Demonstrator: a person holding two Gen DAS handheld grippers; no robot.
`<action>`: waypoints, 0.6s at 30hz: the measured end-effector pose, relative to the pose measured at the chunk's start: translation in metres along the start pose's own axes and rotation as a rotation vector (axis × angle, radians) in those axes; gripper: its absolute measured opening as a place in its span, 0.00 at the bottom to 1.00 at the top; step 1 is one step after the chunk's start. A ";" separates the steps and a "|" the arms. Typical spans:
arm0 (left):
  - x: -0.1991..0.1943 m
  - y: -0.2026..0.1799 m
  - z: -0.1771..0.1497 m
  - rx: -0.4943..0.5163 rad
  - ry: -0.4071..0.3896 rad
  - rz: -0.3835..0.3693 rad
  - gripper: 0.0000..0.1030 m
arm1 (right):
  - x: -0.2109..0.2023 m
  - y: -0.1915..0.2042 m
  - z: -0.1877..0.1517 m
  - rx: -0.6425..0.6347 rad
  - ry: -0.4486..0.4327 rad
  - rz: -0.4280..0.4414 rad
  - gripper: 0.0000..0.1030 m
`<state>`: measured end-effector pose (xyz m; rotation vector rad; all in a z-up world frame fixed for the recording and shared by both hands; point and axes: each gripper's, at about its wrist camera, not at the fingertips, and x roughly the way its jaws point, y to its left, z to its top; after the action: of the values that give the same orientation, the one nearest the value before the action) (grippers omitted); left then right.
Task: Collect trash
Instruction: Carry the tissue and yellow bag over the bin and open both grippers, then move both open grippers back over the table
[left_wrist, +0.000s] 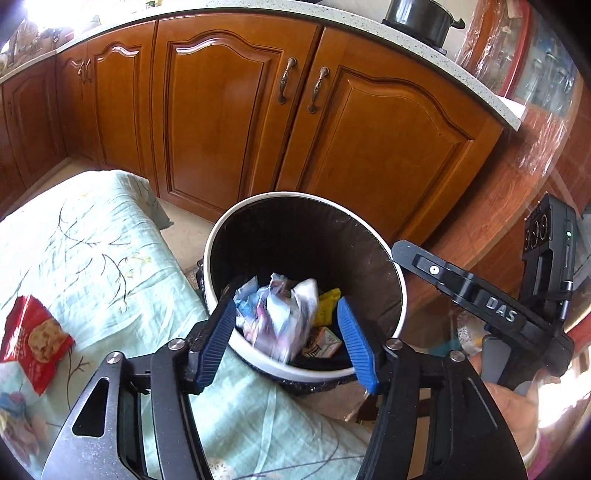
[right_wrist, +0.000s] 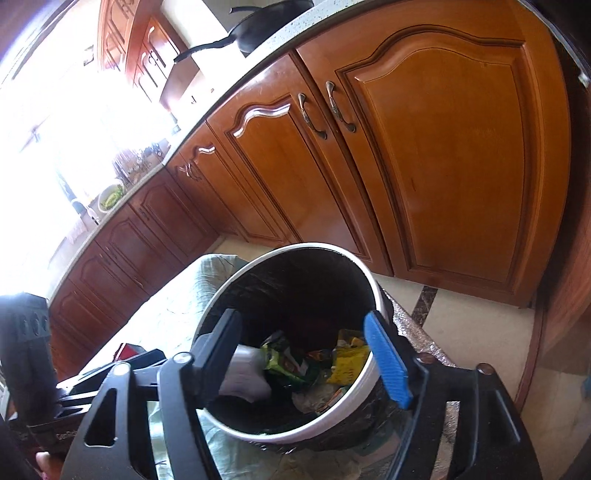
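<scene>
While both tools hang over the white trash bin (left_wrist: 221, 236), the left tool (left_wrist: 286, 332) stands with its jaws apart, blue pads clear of the blurred crumpled white wrapper (left_wrist: 284, 314) between them above the bin. Over on the right, the right tool (right_wrist: 306, 356) gapes wide too, gripping nothing, a green packet (right_wrist: 284, 363) and yellow packet (right_wrist: 349, 360) lying inside below. One red cookie packet (left_wrist: 33, 338) rests on the pale green cloth (left_wrist: 110, 240) beside the bin.

Blown-out window glare — fisheye-bent edges
</scene>
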<state>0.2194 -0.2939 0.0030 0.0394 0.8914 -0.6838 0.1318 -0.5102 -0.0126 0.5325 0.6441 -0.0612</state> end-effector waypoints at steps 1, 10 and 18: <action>0.000 0.001 -0.002 -0.006 -0.002 -0.001 0.59 | -0.003 0.001 -0.002 0.008 -0.010 0.003 0.72; -0.014 0.007 -0.019 -0.032 -0.022 -0.011 0.59 | -0.024 0.010 -0.012 0.041 -0.045 0.022 0.74; -0.055 0.044 -0.063 -0.114 -0.045 0.053 0.60 | -0.025 0.041 -0.037 0.016 0.005 0.089 0.79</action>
<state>0.1757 -0.2107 -0.0083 -0.0535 0.8820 -0.5821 0.0995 -0.4594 -0.0045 0.5757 0.6243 0.0185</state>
